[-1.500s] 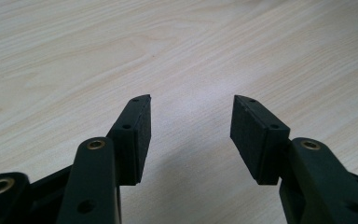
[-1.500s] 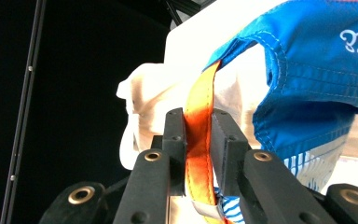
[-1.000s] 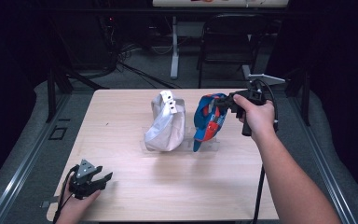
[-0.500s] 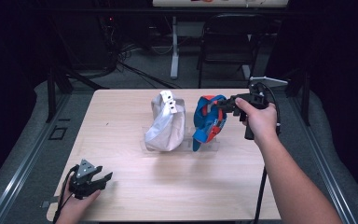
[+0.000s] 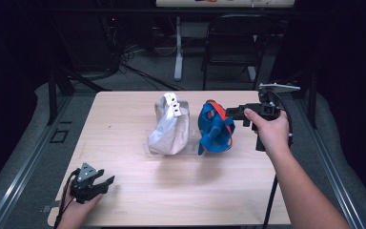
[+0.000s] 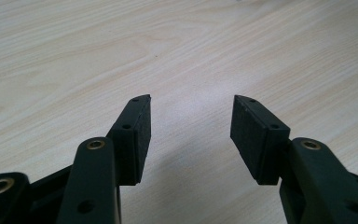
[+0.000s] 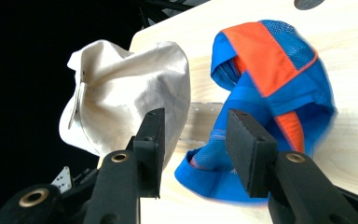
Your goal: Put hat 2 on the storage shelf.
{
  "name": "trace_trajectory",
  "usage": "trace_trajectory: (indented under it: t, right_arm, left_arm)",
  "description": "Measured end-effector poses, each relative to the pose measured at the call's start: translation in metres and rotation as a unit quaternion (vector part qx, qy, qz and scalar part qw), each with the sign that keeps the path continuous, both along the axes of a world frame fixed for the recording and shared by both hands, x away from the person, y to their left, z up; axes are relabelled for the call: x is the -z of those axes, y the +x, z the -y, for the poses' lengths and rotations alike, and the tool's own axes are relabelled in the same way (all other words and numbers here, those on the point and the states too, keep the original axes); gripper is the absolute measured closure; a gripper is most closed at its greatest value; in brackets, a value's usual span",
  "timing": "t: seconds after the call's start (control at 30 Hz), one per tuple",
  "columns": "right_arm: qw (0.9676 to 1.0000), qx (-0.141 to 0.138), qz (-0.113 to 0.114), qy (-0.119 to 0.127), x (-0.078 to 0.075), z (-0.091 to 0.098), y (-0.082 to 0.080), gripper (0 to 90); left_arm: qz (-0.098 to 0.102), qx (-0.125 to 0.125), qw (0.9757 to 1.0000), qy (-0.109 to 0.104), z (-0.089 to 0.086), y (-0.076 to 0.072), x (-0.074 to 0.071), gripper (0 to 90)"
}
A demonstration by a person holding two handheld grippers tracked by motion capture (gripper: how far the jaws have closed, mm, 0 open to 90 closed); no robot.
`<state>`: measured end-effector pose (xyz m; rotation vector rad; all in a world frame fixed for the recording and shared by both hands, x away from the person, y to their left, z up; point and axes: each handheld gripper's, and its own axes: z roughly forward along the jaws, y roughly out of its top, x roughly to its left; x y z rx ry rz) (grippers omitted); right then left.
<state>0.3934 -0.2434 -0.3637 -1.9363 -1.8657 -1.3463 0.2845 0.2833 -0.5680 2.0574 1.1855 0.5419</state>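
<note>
Blue cap [image 7: 265, 116] sits just beyond your right gripper [image 7: 193, 140], whose jaws have just been opening, empty; its lower edge is hidden behind them. Your left gripper [image 6: 191, 135] gapes empty.

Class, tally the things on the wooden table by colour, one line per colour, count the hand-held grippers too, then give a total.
Cream cloth bag: 1
Blue and orange cloth bag: 1
Black grippers: 2, the left gripper and the right gripper, both with jaws apart and nothing between them; the right one's jaws have just been opening.
Total: 4
</note>
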Motion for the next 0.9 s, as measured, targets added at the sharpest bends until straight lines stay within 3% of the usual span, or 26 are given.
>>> trace_trajectory:
  t: [0.17,0.57,0.9]
  right_arm:
    - [0.9999,-0.001,0.006,-0.009,-0.001,0.003,-0.005,58.2]
    - [0.9981,-0.011,0.047,-0.037,-0.004,0.005,-0.016,52.7]
    - [0.9964,-0.025,0.066,-0.046,0.0,0.006,-0.028,50.3]
  left_arm:
    - [-0.001,0.0,1.0,0.002,-0.001,0.0,0.0,48.7]
    - [-0.003,-0.008,0.9999,-0.007,-0.005,0.002,0.001,48.1]
    - [-0.006,-0.012,0.9998,-0.014,-0.007,0.002,0.0,47.3]
